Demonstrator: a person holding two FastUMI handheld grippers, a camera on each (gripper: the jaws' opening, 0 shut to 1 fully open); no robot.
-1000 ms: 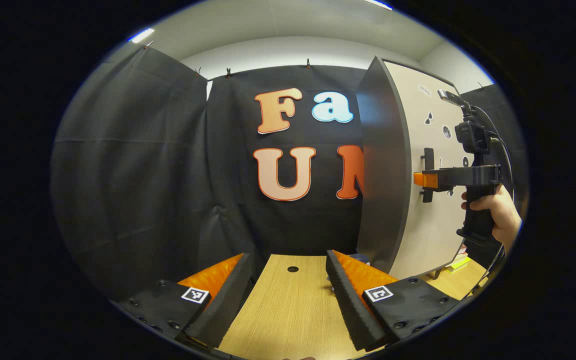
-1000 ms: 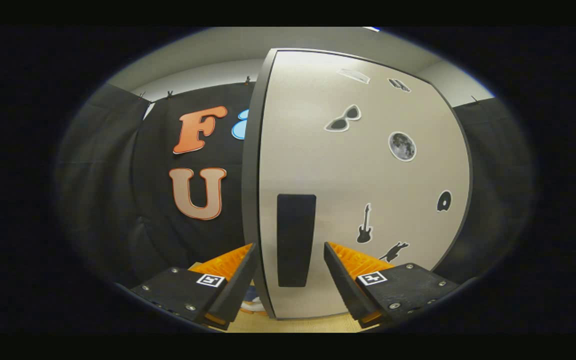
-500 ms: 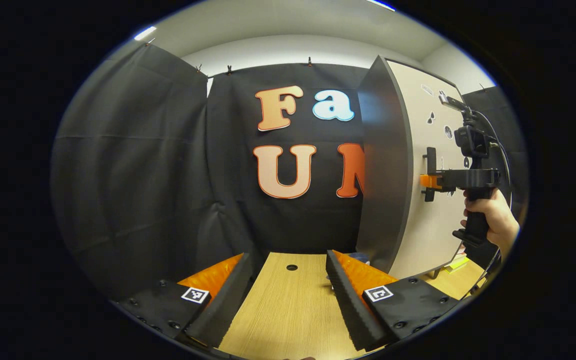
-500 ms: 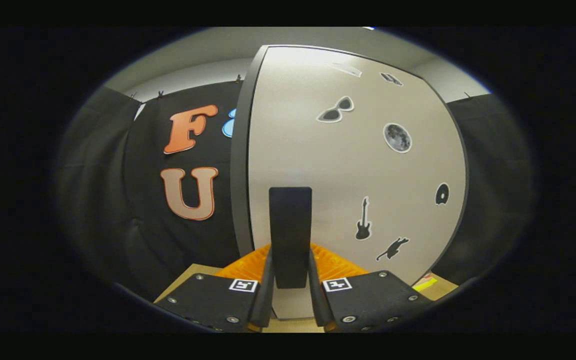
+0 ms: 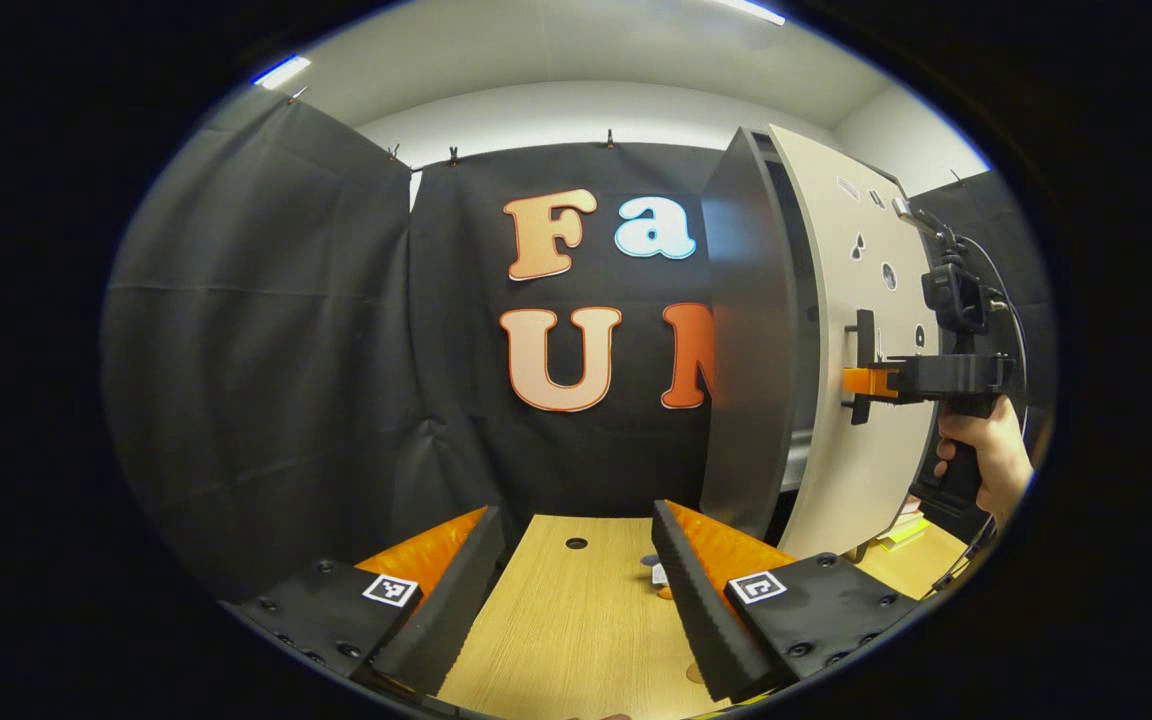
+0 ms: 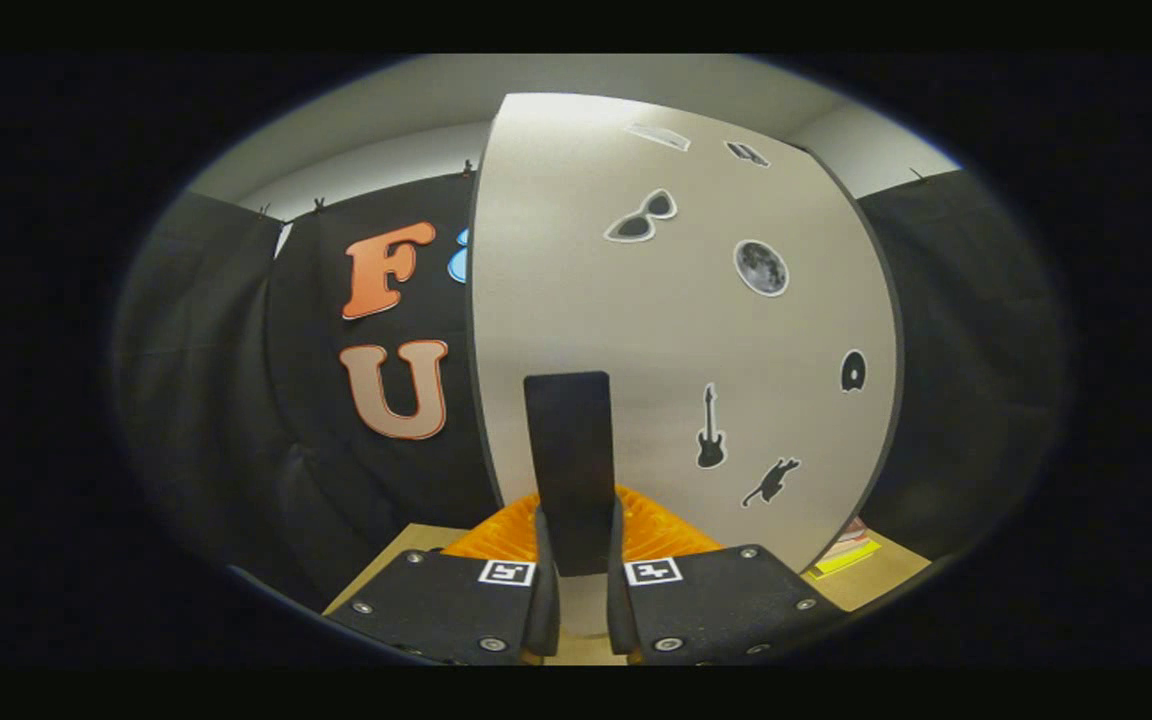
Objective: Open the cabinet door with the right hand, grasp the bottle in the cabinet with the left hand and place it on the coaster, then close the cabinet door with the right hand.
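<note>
Right gripper (image 6: 576, 560) clamps flat black handle (image 6: 568, 455) on matte beige door (image 6: 676, 330); left gripper (image 5: 576, 590) wide apart, empty.

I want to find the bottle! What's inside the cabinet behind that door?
The door is barely ajar. Through the gap, a dark interior and a pale shelf edge show; the door covers everything else.

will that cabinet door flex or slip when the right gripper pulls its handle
Probably stiff: the door looks like a flat rigid panel. It has likely swung freely, being ajar already. Slip seems unlikely, with the right gripper clamped on the handle.
</note>
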